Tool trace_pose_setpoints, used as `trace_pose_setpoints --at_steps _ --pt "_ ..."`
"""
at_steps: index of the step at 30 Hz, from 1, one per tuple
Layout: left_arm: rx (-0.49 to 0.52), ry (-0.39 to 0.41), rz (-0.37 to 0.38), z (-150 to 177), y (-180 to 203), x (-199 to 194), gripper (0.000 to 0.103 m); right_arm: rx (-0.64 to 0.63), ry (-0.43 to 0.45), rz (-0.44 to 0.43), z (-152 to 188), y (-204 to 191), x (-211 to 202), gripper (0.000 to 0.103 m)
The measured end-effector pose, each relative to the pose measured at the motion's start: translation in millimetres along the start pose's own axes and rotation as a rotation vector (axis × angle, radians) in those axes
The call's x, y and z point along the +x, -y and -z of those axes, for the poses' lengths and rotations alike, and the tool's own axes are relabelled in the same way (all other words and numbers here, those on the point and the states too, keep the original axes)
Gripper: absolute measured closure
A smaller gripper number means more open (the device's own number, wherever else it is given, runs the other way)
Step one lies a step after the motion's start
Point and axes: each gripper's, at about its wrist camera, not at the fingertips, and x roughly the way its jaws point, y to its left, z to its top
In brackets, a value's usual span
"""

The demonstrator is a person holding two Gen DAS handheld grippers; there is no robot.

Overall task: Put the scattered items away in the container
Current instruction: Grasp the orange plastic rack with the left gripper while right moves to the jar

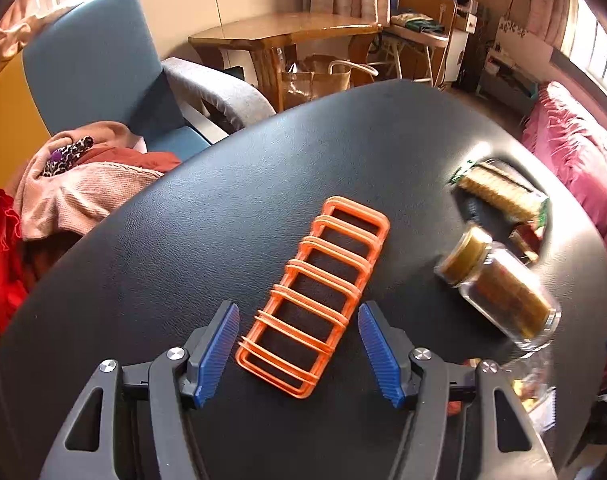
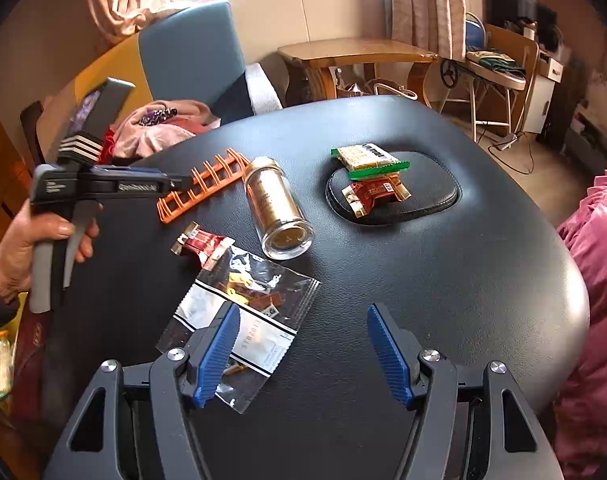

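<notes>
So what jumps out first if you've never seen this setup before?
Probably the bright orange plastic rack, lying flat on the black leather-look table with the open left claw poised at its near end. Just right of it, a clear glass jar with a gold lid lies on its side. Beyond that, green and red snack packets are piled in a sunken oval dish in the tabletop.

An orange rack (image 1: 313, 296), a gold-labelled clear jar (image 2: 277, 210) and red-gold wrappers (image 2: 201, 245) lie on black leather-grain table (image 2: 443, 280).
</notes>
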Motion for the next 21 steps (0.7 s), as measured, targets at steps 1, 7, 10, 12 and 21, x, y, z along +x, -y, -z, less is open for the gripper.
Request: trace_pose_setpoints --at_steps 1,7,10,12,21 --pt "0.005 -0.01 0.002 -1 -1 4 0.039 0.007 0.005 -0.001 -1 0 -1 0.036" --pt "0.003 -0.022 0.046 1 4 13 0.04 0.044 0.022 -0.01 -4 -1 -6 0.035" --pt "-0.013 -0.03 0.036 6 3 17 0.045 0.049 0.015 -0.01 -3 -2 -6 0.035" --pt "-0.039 -0.025 0.038 12 1 15 0.045 0.05 0.012 -0.012 -2 -4 -5 0.035" --pt "-0.156 -0.023 0.023 57 -9 -8 0.048 0.044 -0.016 -0.035 10 -19 2 0.035"
